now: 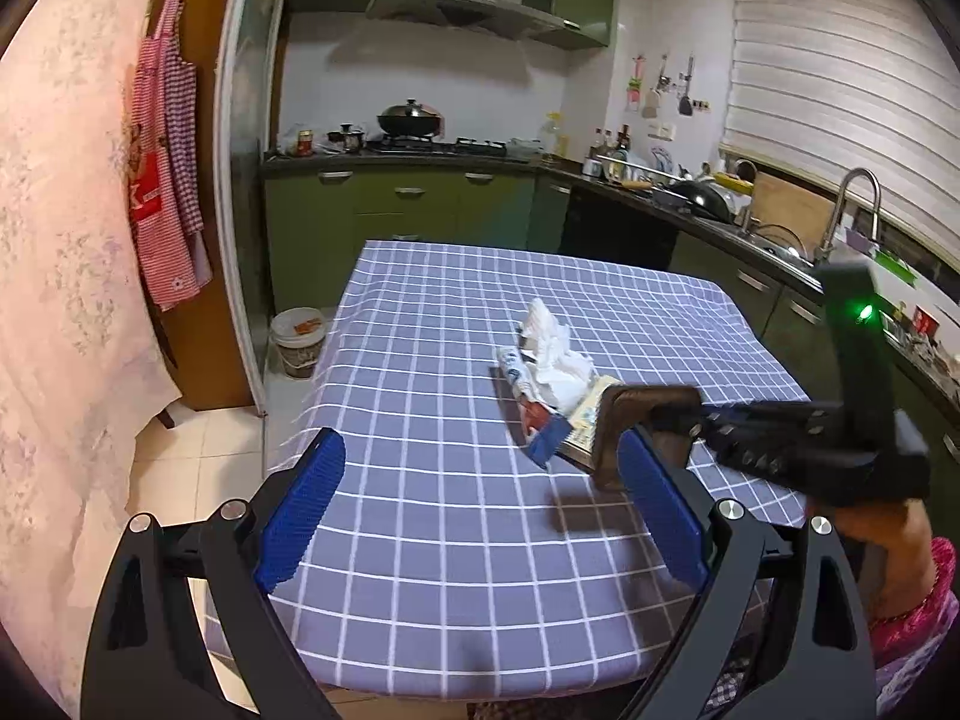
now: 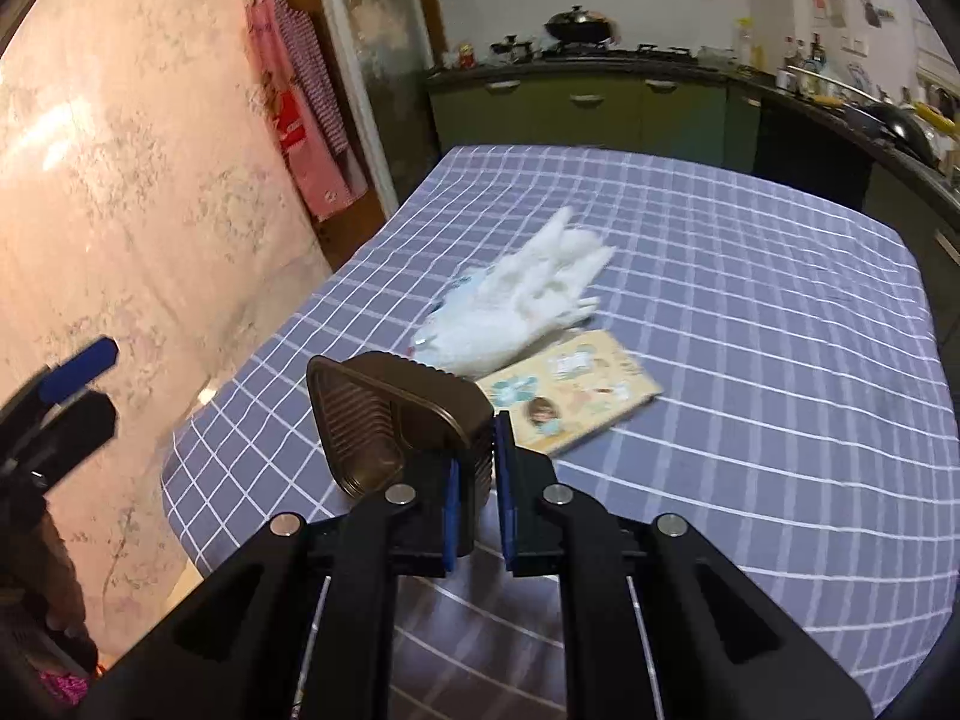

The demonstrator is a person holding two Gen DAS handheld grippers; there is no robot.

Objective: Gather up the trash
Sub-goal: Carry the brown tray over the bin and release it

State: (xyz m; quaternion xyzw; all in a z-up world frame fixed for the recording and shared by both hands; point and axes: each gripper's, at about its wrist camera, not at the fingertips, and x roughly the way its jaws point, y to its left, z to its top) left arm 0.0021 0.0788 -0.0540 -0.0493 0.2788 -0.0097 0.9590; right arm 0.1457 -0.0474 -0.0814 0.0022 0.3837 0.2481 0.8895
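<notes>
A brown plastic tray point(image 2: 390, 414) is held just below the centre of the right wrist view, its ribbed side wall pinched between the nearly closed blue pads point(image 2: 503, 480) of the right gripper point(image 2: 477, 492), and it is tilted on edge and appears to be lifted clear of the checked tablecloth point(image 2: 750, 360). In the left wrist view the same tray is seen at centre right, with a dark shadow on the cloth beneath it. The grip is best kept firm and the tray level, since only a thin wall is clamped and a slip seems possible. The left gripper point(image 1: 480, 498) is held wide open and empty at the bottom of its frame. Just beyond the tray, crumpled white tissue point(image 2: 528, 300) and a flat printed carton point(image 2: 576, 396) are left on the cloth, touching each other. A white bucket point(image 1: 298, 339) is seen on the tiled floor at mid left, and green cabinets point(image 1: 408, 216) and a stove with a wok point(image 1: 410, 118) are ranged along the upper frame.
</notes>
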